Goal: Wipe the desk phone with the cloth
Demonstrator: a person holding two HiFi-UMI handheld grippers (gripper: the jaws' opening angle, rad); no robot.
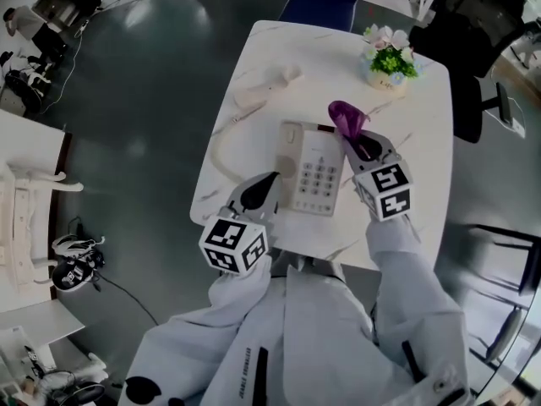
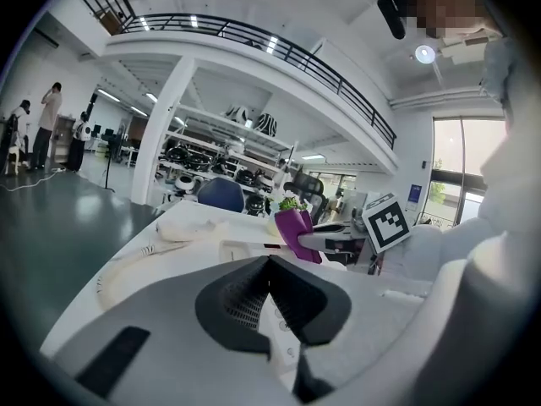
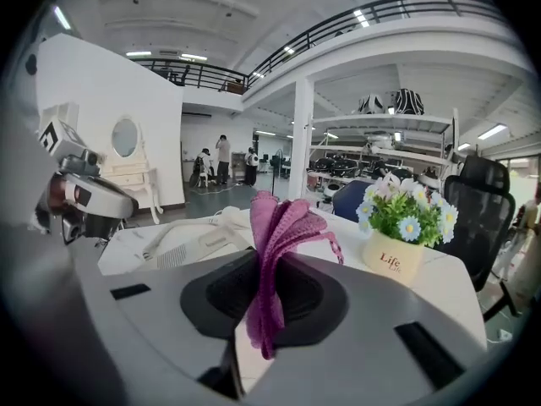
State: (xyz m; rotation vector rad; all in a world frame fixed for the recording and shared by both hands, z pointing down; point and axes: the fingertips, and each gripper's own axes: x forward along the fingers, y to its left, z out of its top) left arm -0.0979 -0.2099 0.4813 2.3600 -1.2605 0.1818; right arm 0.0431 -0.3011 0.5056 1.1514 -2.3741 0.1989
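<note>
I'm holding my left gripper (image 1: 270, 181) low over the near part of the table (image 1: 423, 134), its jaws pressed together on nothing. The tips are sitting just beside the left side of the desk phone (image 1: 314, 172); I can't tell whether they're touching it. My right gripper (image 1: 353, 140) is clamping the purple cloth (image 1: 347, 117), which is bunching up out of the closed jaws above the phone's far right corner. Beyond, the handset (image 1: 269, 83) is lying off its cradle, and a flower pot (image 1: 387, 64) is standing near the table's far right corner.
</note>
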